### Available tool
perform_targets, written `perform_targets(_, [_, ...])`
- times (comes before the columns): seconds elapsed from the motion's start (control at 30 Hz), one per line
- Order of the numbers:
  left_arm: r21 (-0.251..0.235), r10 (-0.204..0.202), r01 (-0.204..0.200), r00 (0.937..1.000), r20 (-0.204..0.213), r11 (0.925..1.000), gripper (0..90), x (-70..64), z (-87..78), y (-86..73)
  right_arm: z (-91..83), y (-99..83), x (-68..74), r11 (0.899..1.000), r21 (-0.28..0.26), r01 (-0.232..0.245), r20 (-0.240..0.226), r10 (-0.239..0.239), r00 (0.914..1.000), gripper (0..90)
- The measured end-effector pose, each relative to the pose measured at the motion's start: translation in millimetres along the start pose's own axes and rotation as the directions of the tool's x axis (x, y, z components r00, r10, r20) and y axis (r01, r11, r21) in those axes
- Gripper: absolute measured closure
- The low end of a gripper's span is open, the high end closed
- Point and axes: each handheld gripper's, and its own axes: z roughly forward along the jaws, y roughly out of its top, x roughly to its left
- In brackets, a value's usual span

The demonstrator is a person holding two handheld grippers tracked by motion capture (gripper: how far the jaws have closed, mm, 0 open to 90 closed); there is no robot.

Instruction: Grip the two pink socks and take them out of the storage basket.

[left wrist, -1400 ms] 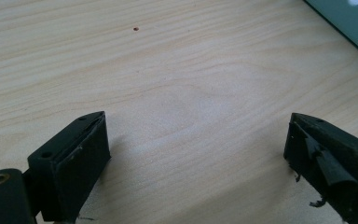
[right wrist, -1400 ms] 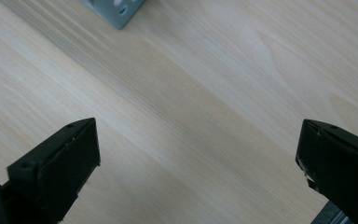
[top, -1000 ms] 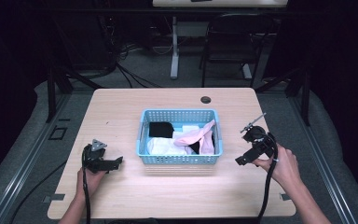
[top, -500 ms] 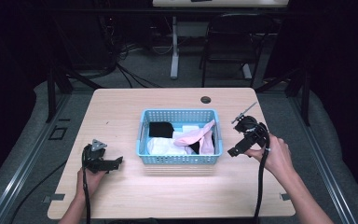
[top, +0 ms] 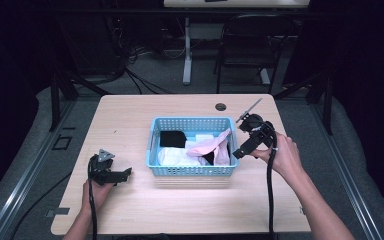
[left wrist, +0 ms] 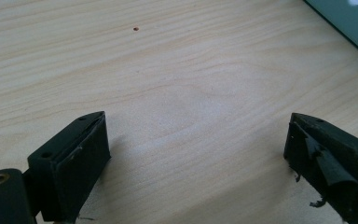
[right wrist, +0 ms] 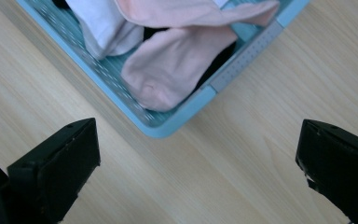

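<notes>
A light blue basket (top: 154, 150) stands at the middle of the table and holds a pink cloth (top: 209, 147), a white cloth (top: 174, 156) and a black cloth (top: 172, 138). My right gripper (top: 239, 151) hovers open beside the basket's near right corner, jaws pointing down at it. In the right gripper view that basket corner (right wrist: 186, 112) and the pink cloth (right wrist: 177, 65) lie just ahead of the spread jaws. My left gripper (top: 125, 173) rests low on the table, left of the basket, open with nothing between its jaws. Bare wood (left wrist: 191, 116) fills its own view.
A round dark grommet (top: 221, 107) sits near the table's far edge. A basket edge (left wrist: 349, 23) shows at the top right of the left gripper view. Chairs, desk legs and cables stand in the dark beyond the table (top: 130, 115).
My right gripper has moved left and up from the table's right side to the basket's near right corner. The left gripper has stayed put.
</notes>
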Motion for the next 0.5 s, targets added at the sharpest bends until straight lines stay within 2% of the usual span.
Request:
perform_targets(0.03, [0.0, 0.0, 0.0, 1.0, 0.0, 1.0, 6.5, 0.0, 0.0, 0.0, 1.5, 8.5, 2.4, 1.0, 0.0, 0.013, -0.006, -0.013, 0.9999, 0.0])
perform_targets(0.17, [0.0, 0.0, 0.0, 1.0, 0.0, 1.0, 6.5, 0.0, 0.0, 0.0, 5.5, 19.4, 6.4, 1.0, 0.0, 0.019, -0.016, -0.019, 0.9997, 0.0])
perform_targets(0.27, [0.0, 0.0, 0.0, 1.0, 0.001, 1.0, 6.5, 0.1, 0.0, 0.0, 12.7, 32.9, 10.9, 0.999, 0.009, 0.044, -0.025, -0.043, 0.9987, 0.0])
perform_targets(0.5, [0.003, 0.003, -0.003, 1.0, 0.003, 1.0, 6.5, 0.4, -0.1, 0.1, 34.1, 56.4, 18.7, 0.998, 0.024, 0.06, -0.061, -0.058, 0.9964, 0.0])
